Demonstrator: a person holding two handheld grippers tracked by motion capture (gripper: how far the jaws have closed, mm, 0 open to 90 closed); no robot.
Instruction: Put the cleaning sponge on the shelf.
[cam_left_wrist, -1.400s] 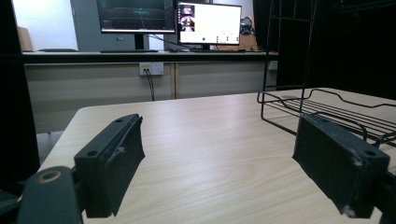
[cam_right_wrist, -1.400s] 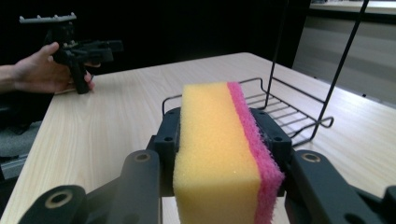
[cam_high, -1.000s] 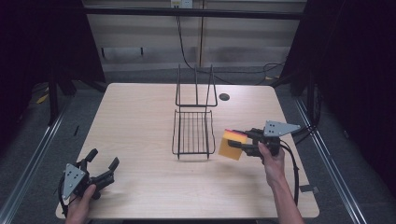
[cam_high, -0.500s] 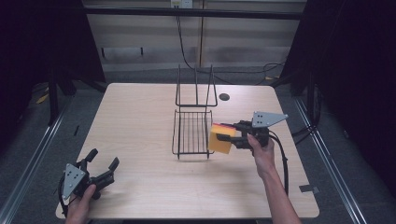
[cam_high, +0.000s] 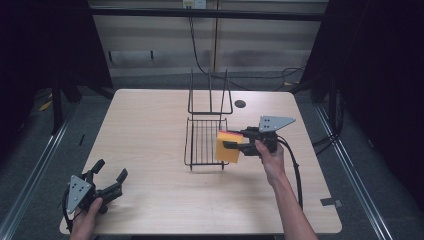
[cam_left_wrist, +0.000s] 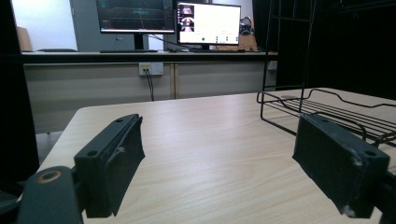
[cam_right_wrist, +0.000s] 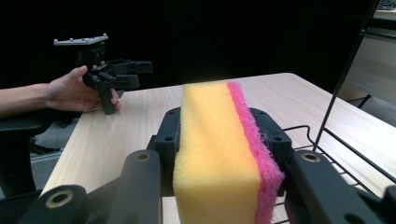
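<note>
A yellow sponge with a pink scouring side is clamped between the jaws of my right gripper. It hangs at the right edge of the black wire rack in the middle of the table. In the right gripper view the sponge stands upright between the two jaws, with the rack's wires just to its right. My left gripper rests at the table's near left corner, open and empty. Its two jaws stand wide apart, and the rack lies ahead on the right.
The rack has a tall upright wire back at its far end. A dark round cable hole sits in the tabletop behind the rack. Monitors stand on a bench beyond the table. Black cables trail from both grippers.
My right gripper has carried the sponge leftward, from beside the rack to its right edge. The left gripper has stayed where it was.
</note>
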